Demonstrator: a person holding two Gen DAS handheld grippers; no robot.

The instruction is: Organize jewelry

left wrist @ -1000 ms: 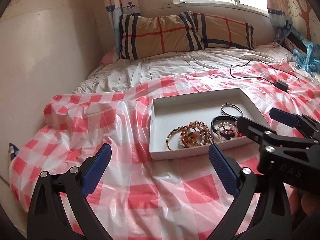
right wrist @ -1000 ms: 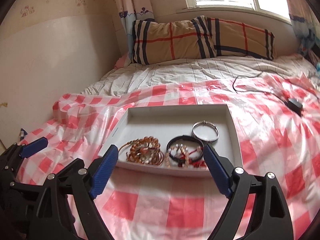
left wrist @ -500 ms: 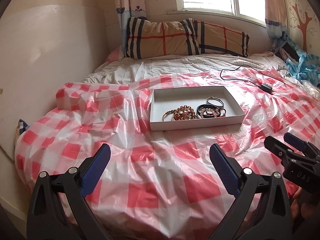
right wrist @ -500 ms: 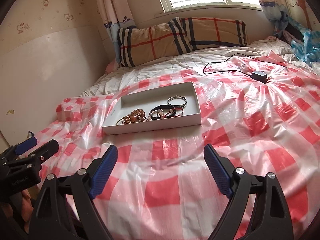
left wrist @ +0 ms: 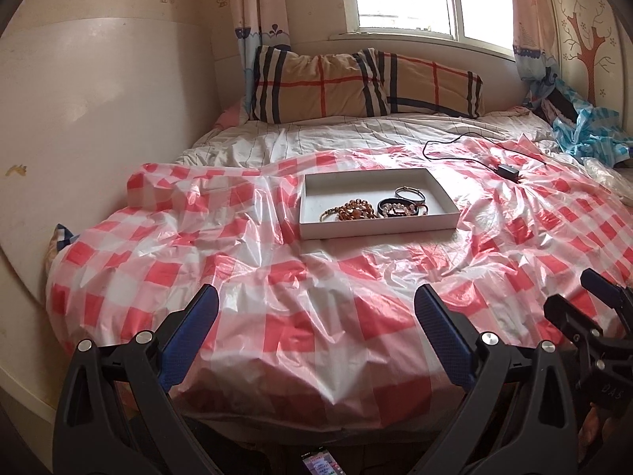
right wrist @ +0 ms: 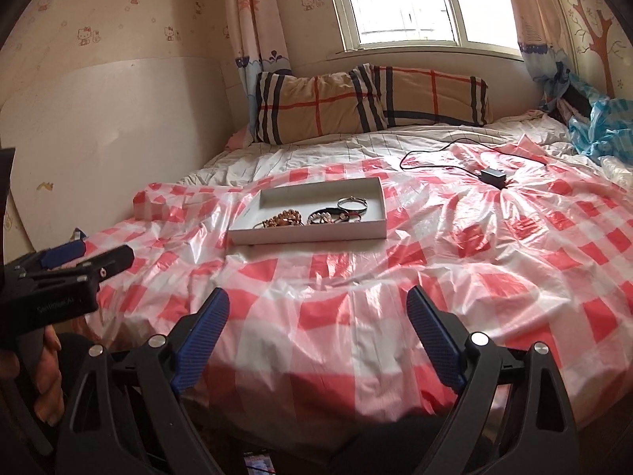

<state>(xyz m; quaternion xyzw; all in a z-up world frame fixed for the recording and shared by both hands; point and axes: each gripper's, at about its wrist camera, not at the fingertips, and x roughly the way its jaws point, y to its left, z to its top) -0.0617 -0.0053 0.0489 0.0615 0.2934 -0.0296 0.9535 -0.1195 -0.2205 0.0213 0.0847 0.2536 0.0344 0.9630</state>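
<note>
A bed (left wrist: 277, 146) is filling the room under a bright window, with a red-and-white checked plastic sheet (left wrist: 316, 289) lying crinkled over its near half and two plaid pillows (left wrist: 356, 83) leaning against the far wall. A shallow white tray (left wrist: 376, 227) is sitting on the sheet near the middle of the bed, well apart from both tools. Jewelry is clustering along the tray's near side: an amber bead bracelet (left wrist: 354, 211) at left, a dark bracelet with pale beads (left wrist: 397, 209) just beside it, and a silver bangle (left wrist: 410, 193) lying slightly farther back at right. The tray's far half is showing bare white cardboard. A black cable with an adapter (left wrist: 507, 170) is trailing across the sheet beyond the tray.

The left tool (left wrist: 316, 330) is hovering over the bed's near edge, blue-padded jaws spread wide and gripping nothing. The right tool (right wrist: 318, 328) is hanging likewise, released and empty. In the right wrist view, the left tool's black body is carrying small pale lettering, too blurred to read with confidence; in the left wrist view, the right tool's body is showing the letters "DAS".
</note>
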